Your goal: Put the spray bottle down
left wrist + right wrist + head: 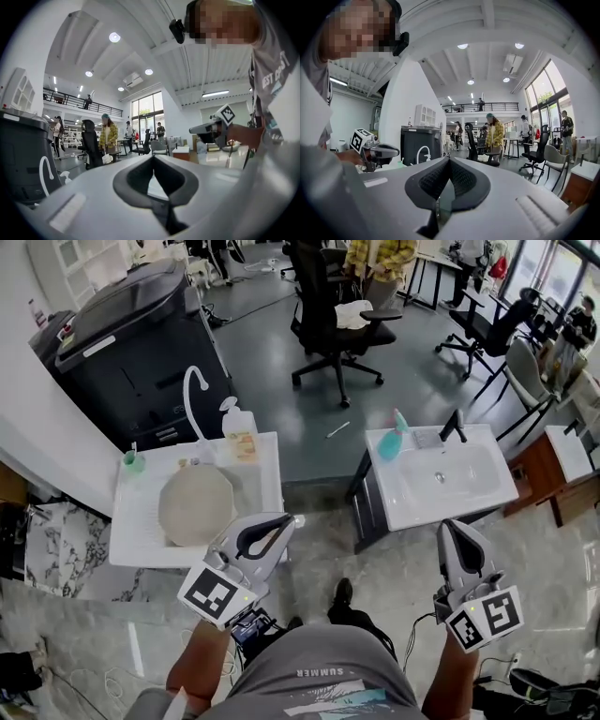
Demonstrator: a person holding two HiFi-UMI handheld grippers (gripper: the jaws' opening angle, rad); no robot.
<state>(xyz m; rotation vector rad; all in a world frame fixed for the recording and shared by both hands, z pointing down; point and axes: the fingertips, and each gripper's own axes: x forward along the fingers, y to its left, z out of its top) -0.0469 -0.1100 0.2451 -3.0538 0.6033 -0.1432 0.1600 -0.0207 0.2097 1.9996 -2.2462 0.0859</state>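
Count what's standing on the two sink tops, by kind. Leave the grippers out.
Faucets: 2 (white faucet, black faucet)
Bottles: 2 (pump bottle, teal spray bottle)
Cups: 1 (small green cup)
Total: 5

Two tables stand side by side, a gap between them. On the left table [267, 493] a basin [195, 505] sits in the middle, with a tap [192, 395] behind it, a soap bottle [240, 430] back right and a small cup [134, 461] back left. The spray bottle [392, 437] is on the right table [487, 498], at its back left corner. A printer [131, 343] stands behind the left table.
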